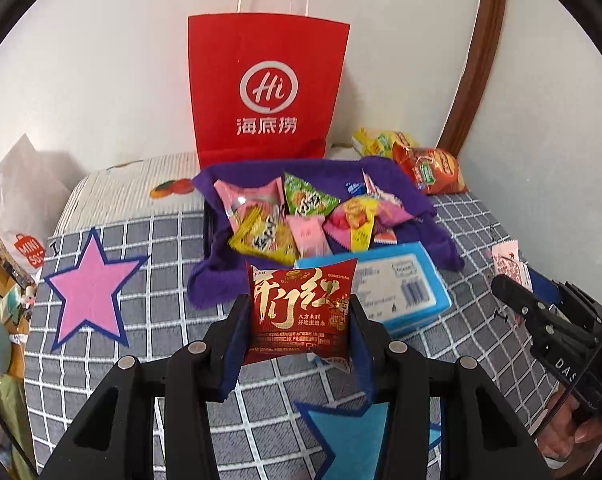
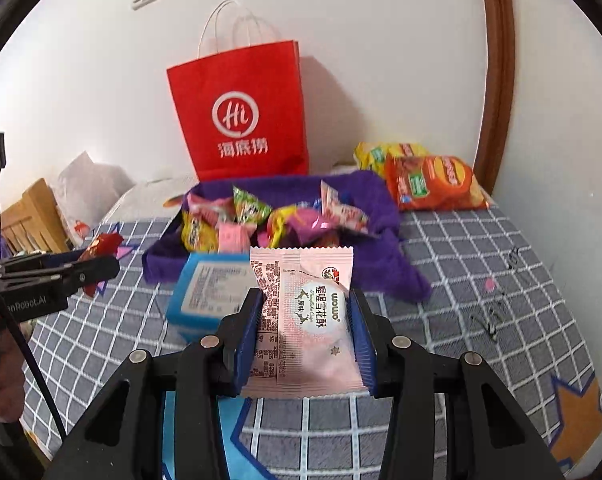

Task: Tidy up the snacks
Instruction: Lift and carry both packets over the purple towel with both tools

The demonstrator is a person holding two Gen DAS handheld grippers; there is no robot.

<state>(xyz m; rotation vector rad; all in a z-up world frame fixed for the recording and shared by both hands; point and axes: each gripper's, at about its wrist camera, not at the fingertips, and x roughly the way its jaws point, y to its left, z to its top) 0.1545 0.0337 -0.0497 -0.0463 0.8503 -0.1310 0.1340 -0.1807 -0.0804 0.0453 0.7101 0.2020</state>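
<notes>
My left gripper (image 1: 299,312) is shut on a red snack packet with gold characters (image 1: 301,312), held above the checked cloth. My right gripper (image 2: 303,320) is shut on a pale pink snack packet (image 2: 307,320), also lifted off the surface. Straight ahead, a purple-lined tray (image 1: 229,268) (image 2: 381,208) holds several small pink, yellow and green packets (image 1: 285,220) (image 2: 237,224). The right gripper's arm (image 1: 549,320) shows at the right edge of the left wrist view. In the right wrist view the left gripper (image 2: 93,268) sits at the left edge, still carrying the red packet (image 2: 101,246).
A blue box (image 1: 405,288) (image 2: 209,288) lies just in front of the tray. A red paper bag (image 1: 265,92) (image 2: 241,116) stands against the wall behind it. Orange and yellow snack bags (image 1: 429,164) (image 2: 433,180) lie at the back right. A pink star patch (image 1: 89,288) marks the cloth at left.
</notes>
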